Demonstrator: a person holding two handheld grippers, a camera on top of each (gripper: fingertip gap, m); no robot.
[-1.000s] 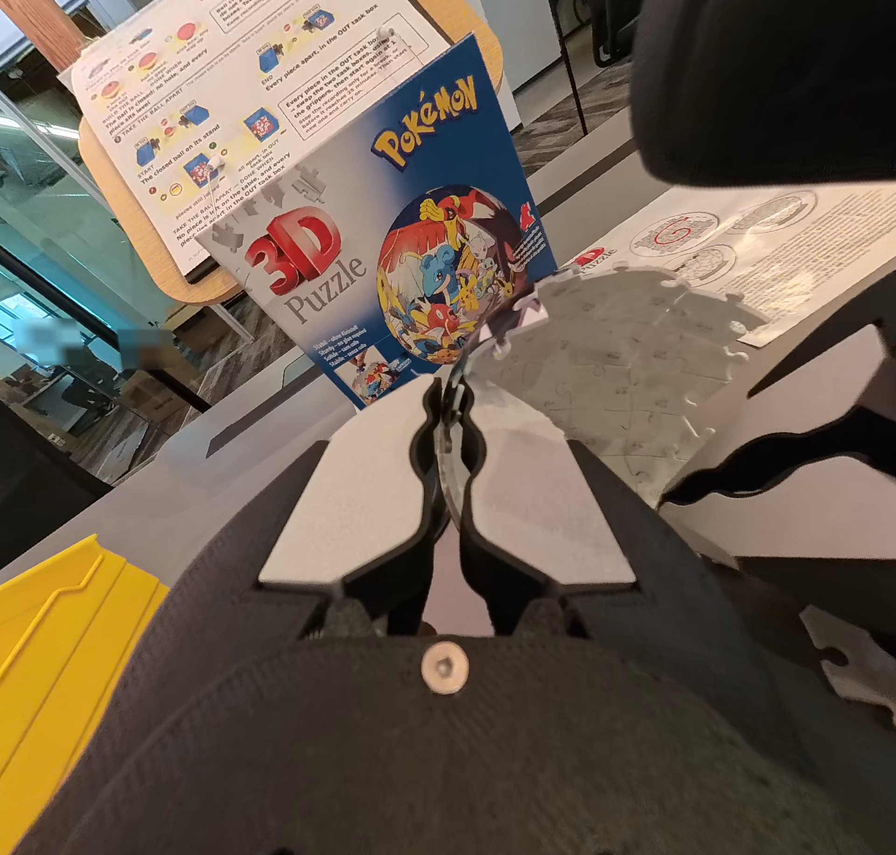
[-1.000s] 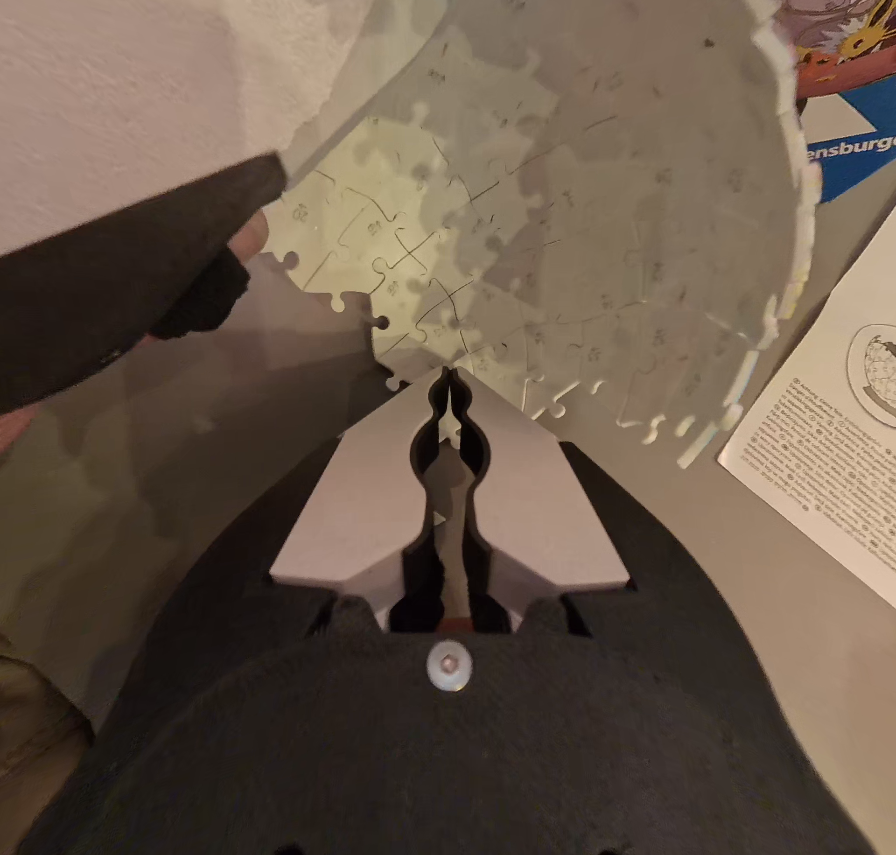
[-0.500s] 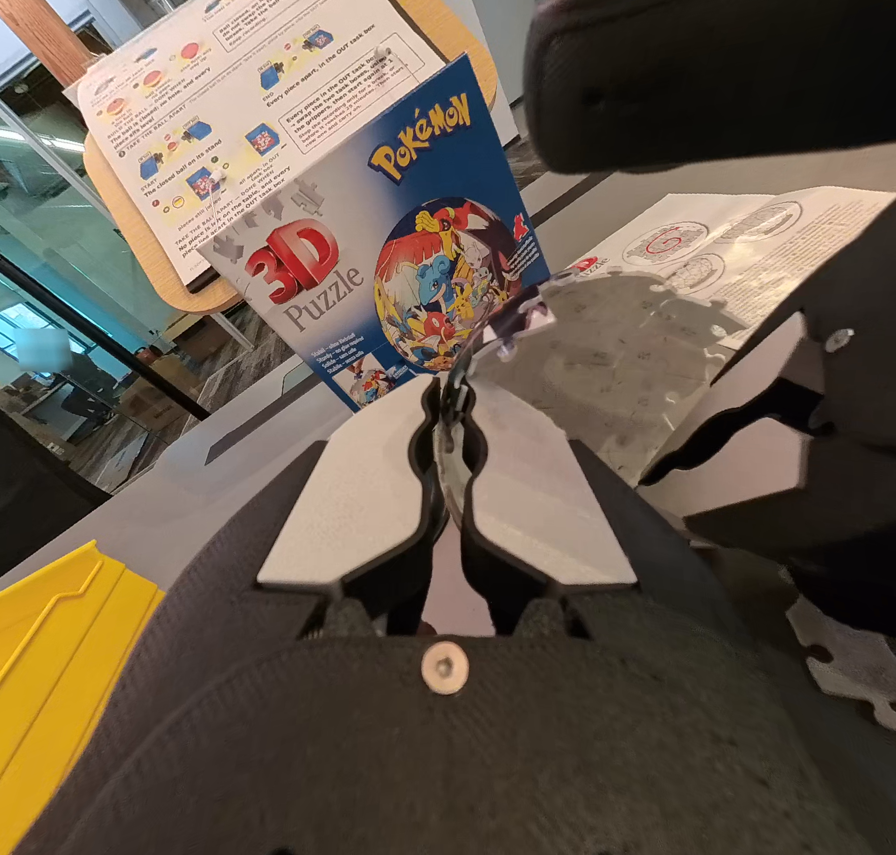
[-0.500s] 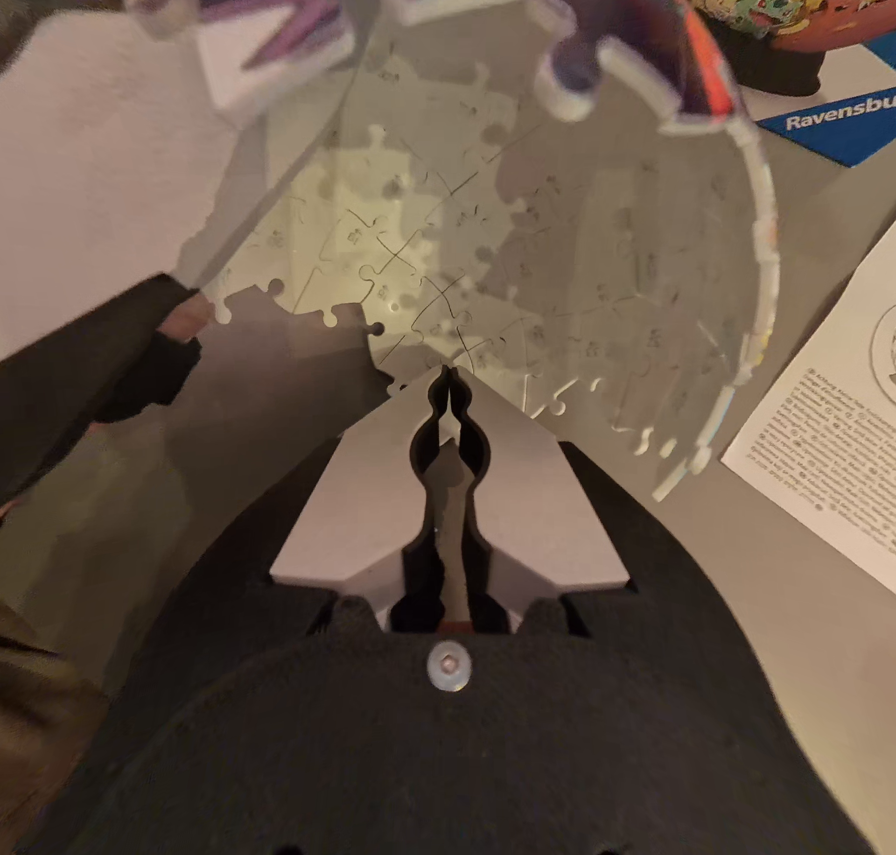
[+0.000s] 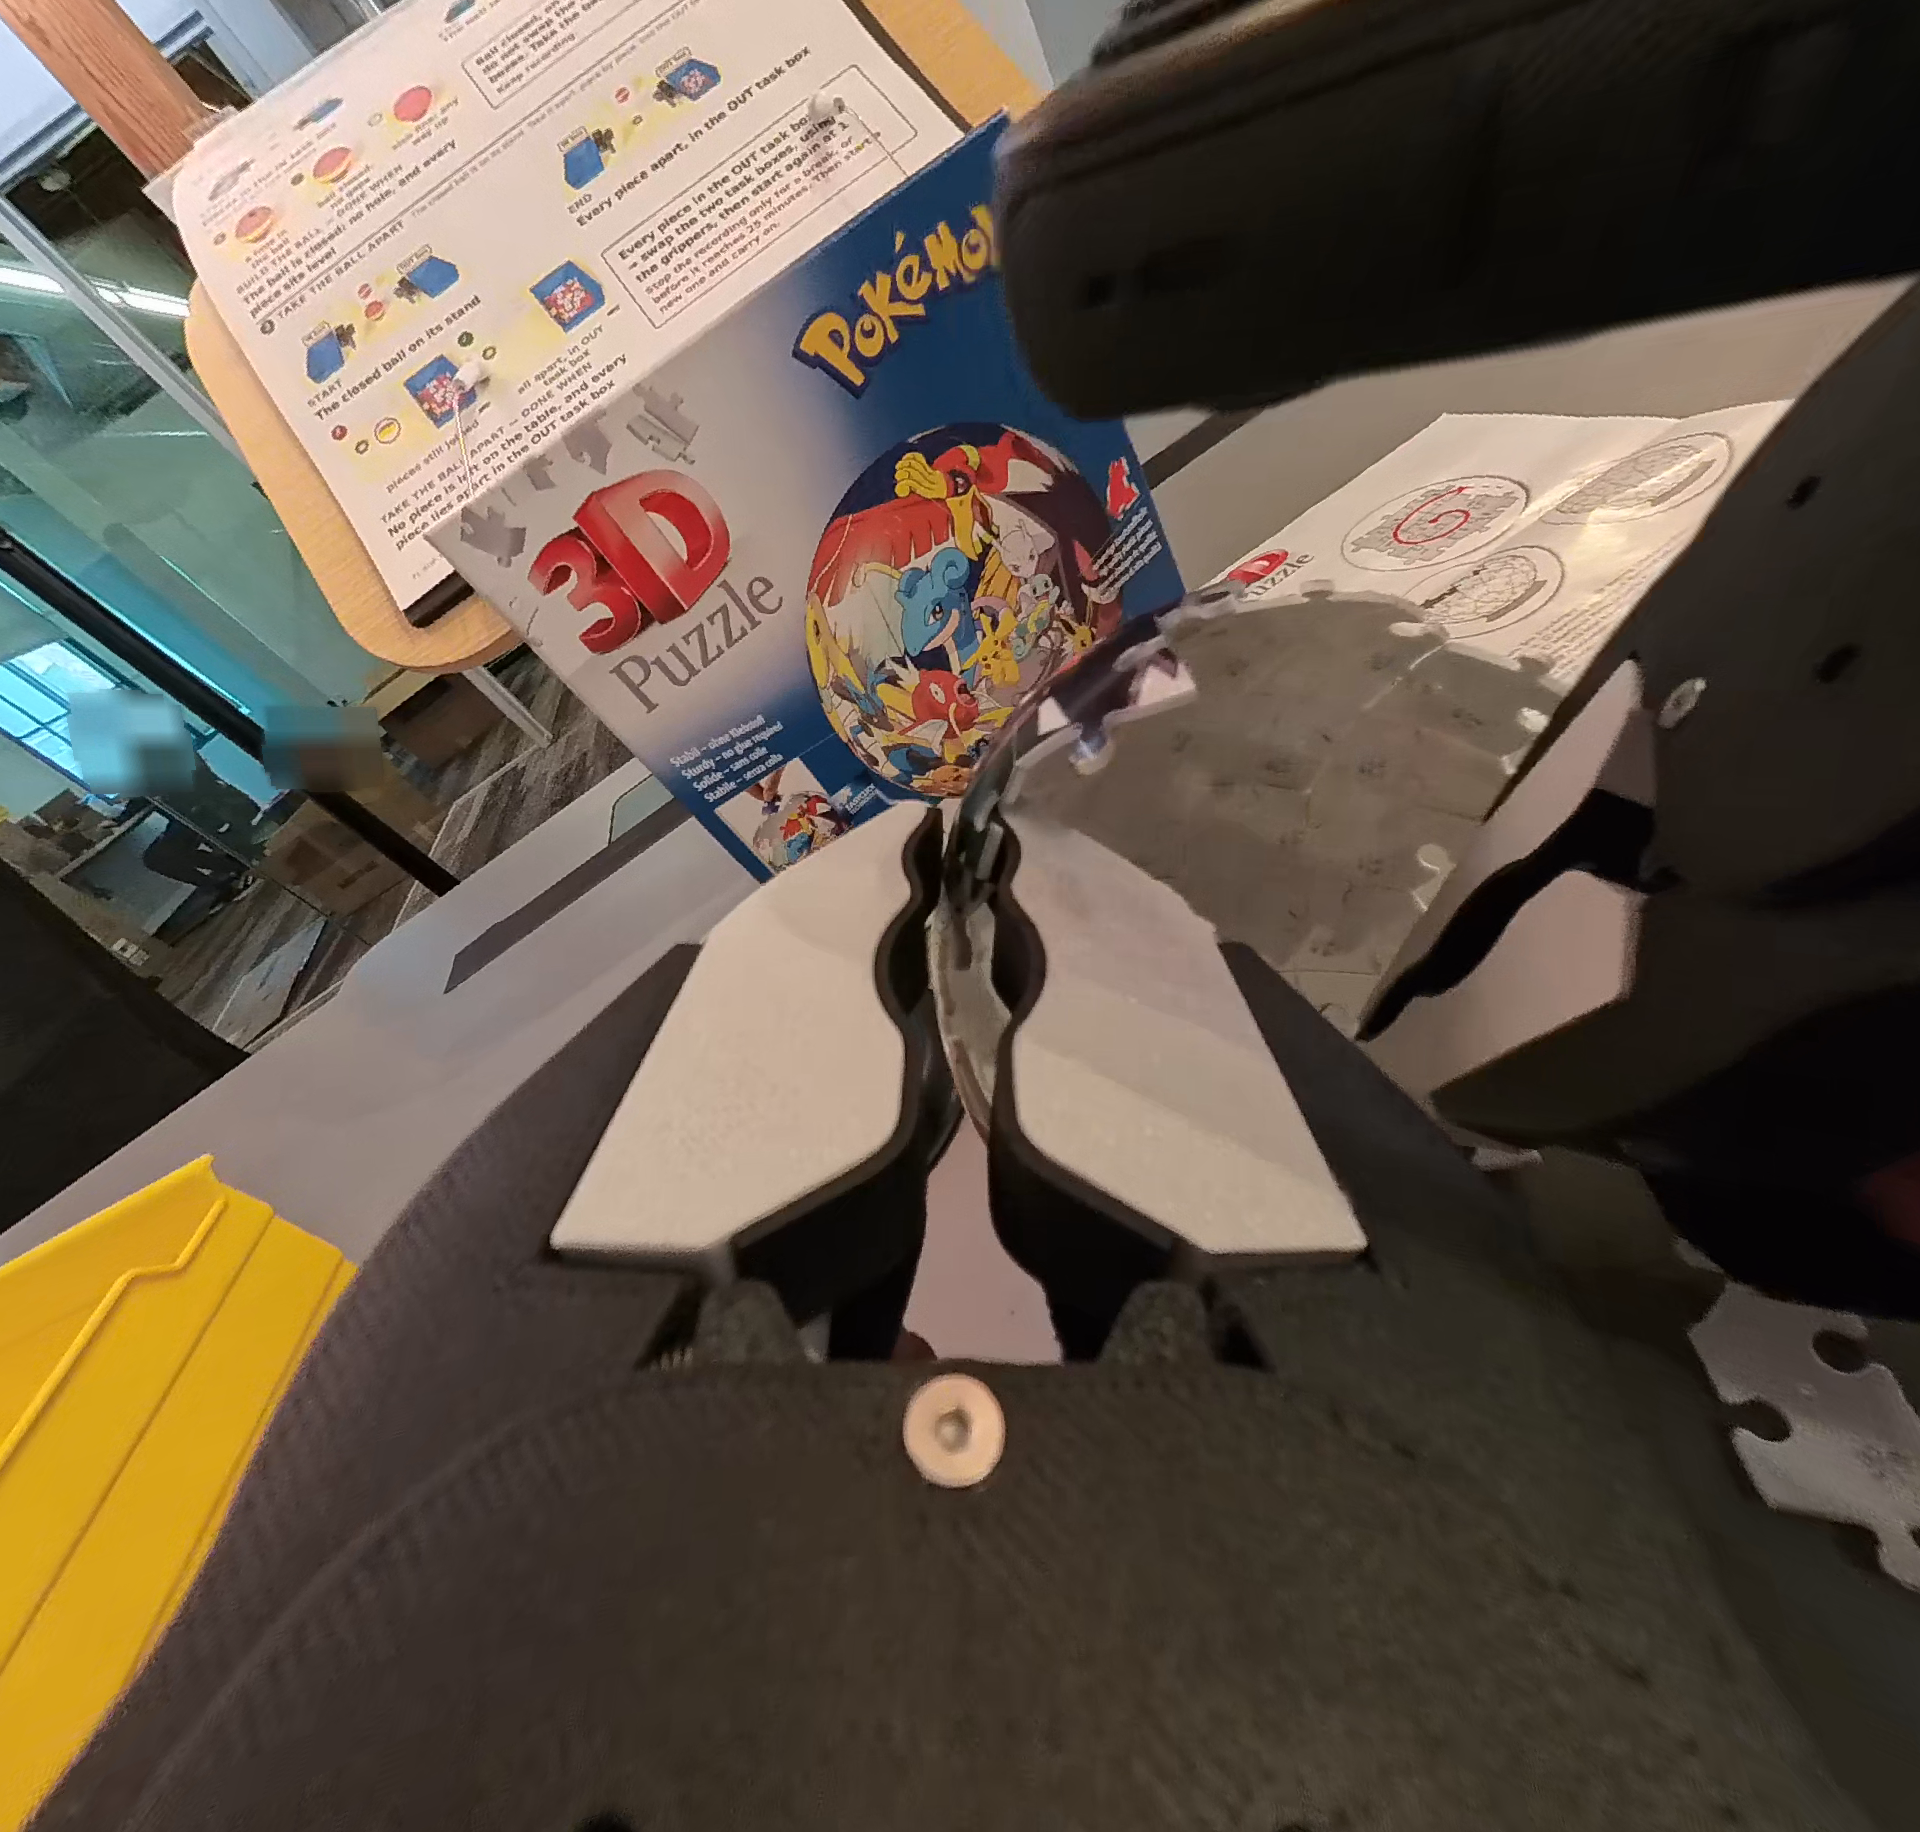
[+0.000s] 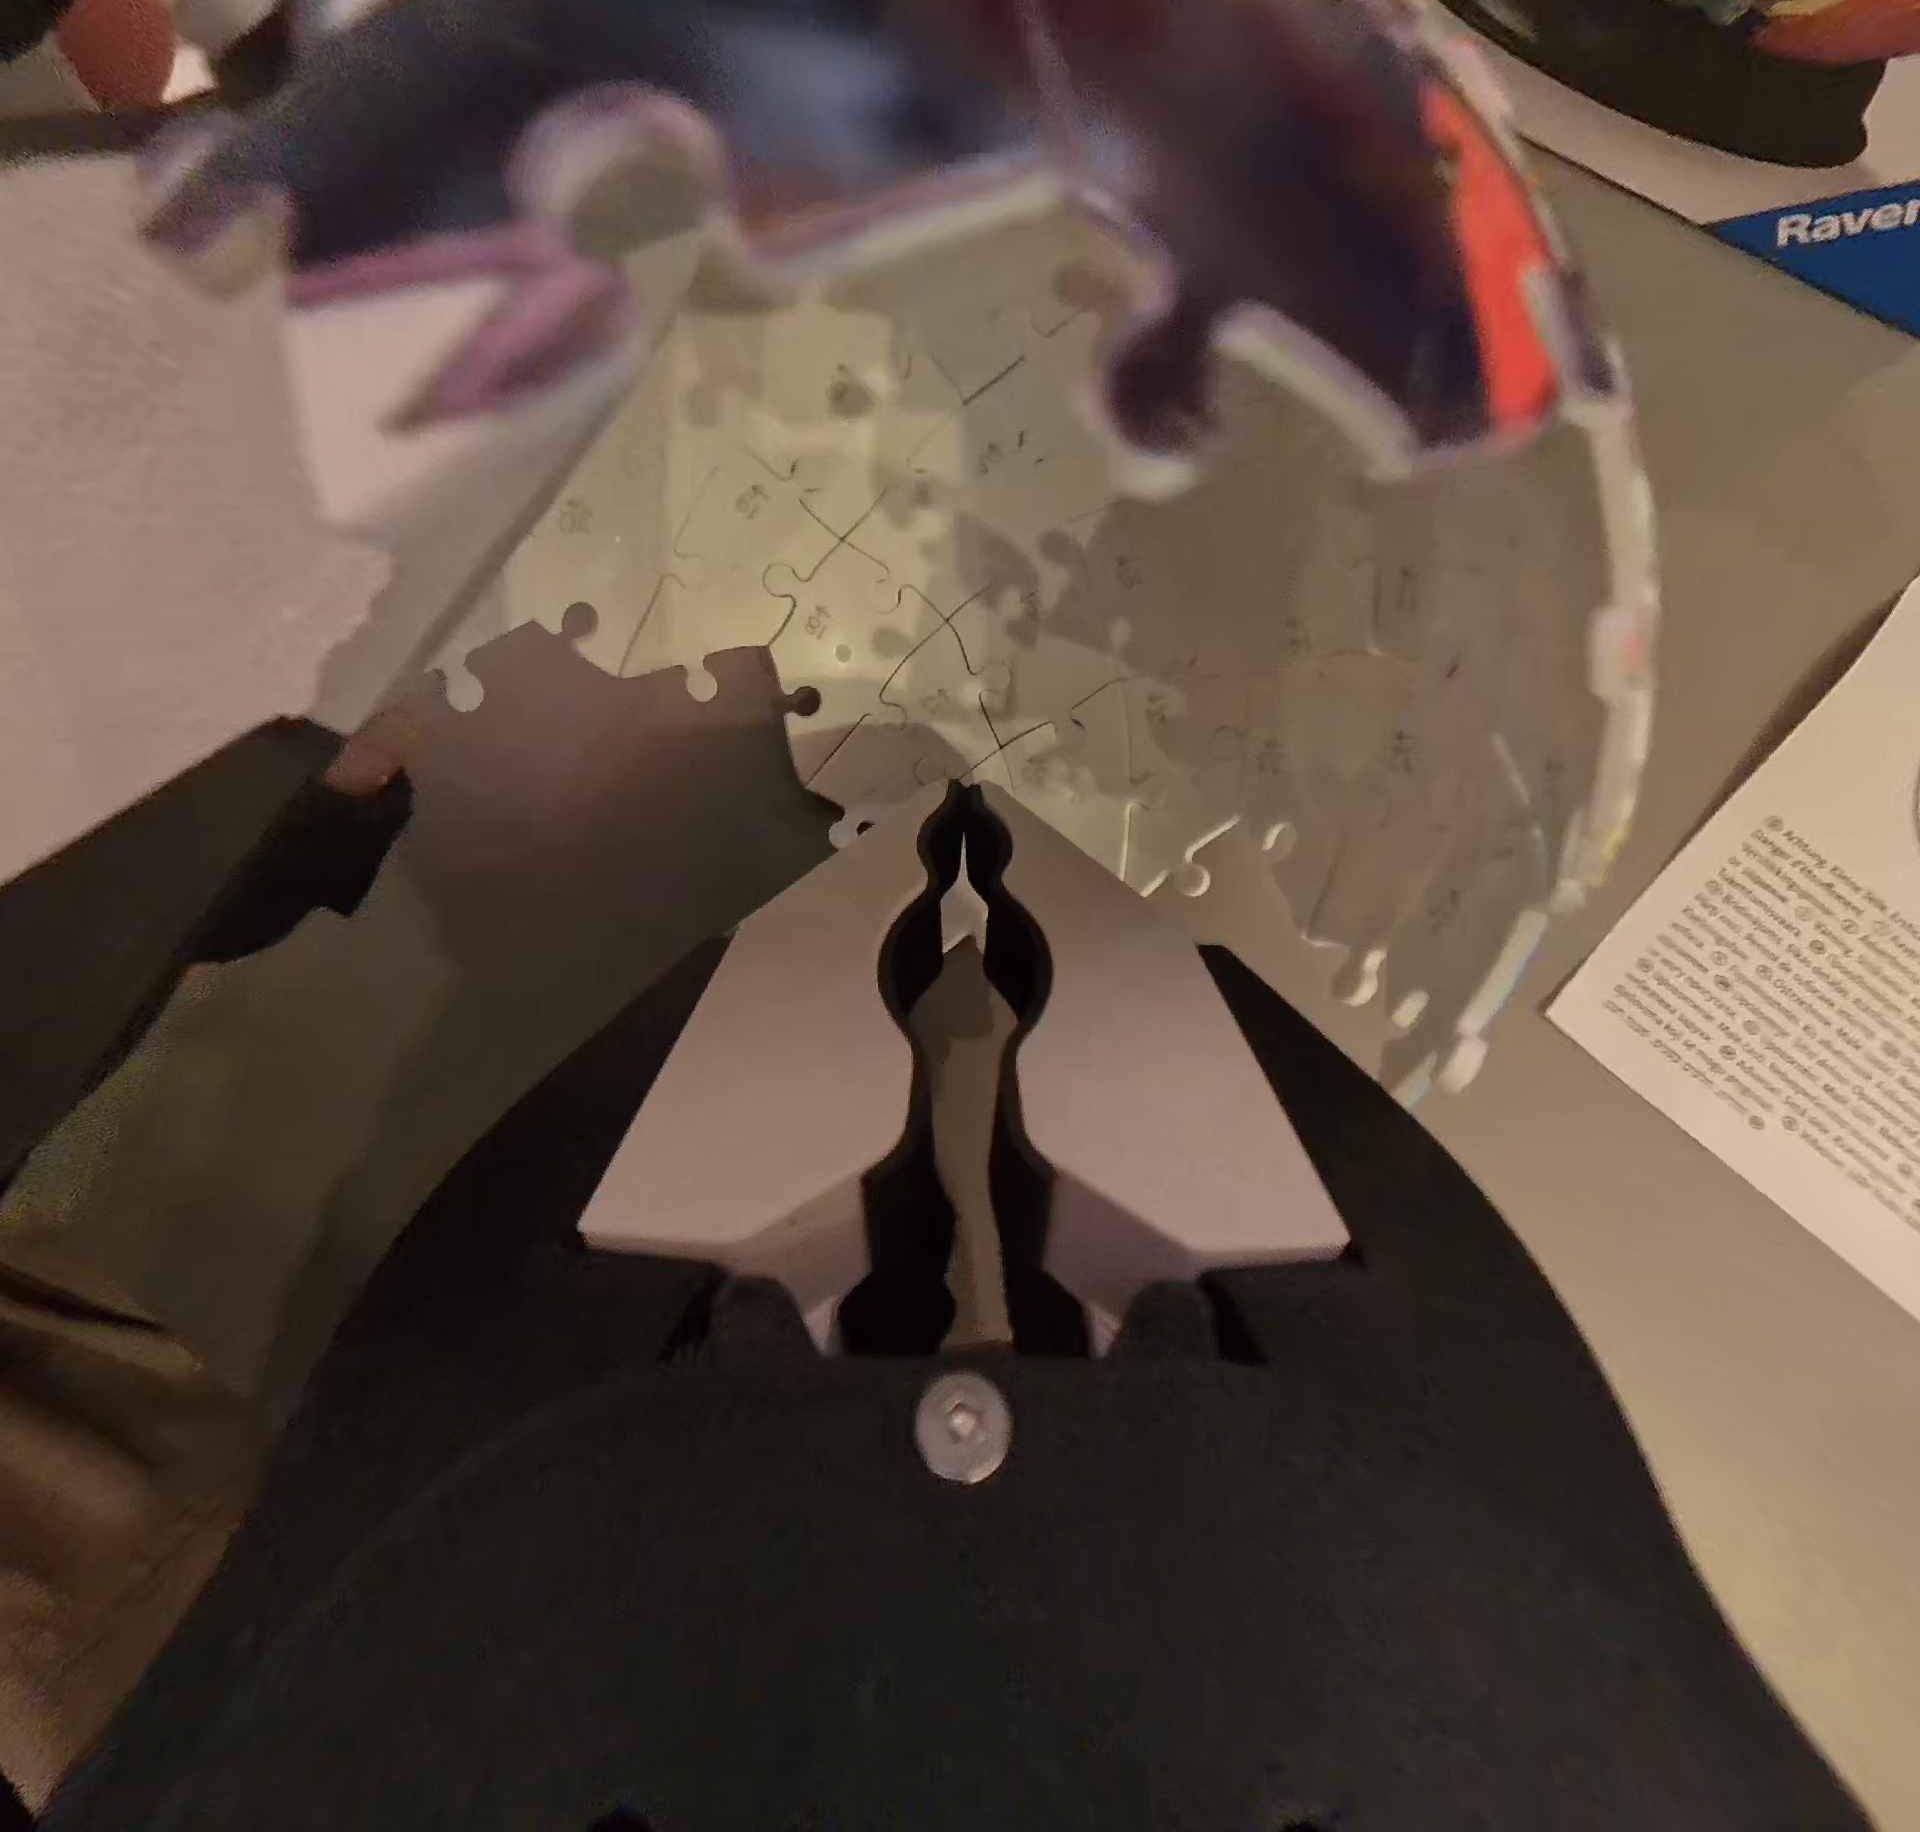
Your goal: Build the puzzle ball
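Observation:
The partly built puzzle ball (image 5: 1299,743) is a curved open shell, grey inside and coloured outside. My left gripper (image 5: 961,837) is shut on its rim and holds it up over the table. In the right wrist view the shell (image 6: 935,587) fills the middle, its coloured top rim blurred and close. My right gripper (image 6: 961,795) is shut, with its tips against the shell's inside near the lower rim; I cannot tell if it holds a piece. It also shows in the left wrist view (image 5: 1382,1024). The left gripper's finger (image 6: 208,868) shows at the shell's left edge.
The puzzle box (image 5: 831,535) stands behind the shell, with a printed board (image 5: 520,120) behind it. A yellow bin (image 5: 125,1367) is at the lower left. An instruction sheet (image 6: 1766,1003) lies to the right. Another ball part on a black stand (image 6: 1662,68) is far right. A loose white piece (image 5: 1829,1439) lies nearby.
The shell has tipped so its coloured top rim swings toward the right camera. The right gripper has come lower and nearer in the left wrist view. Both grippers stay shut.

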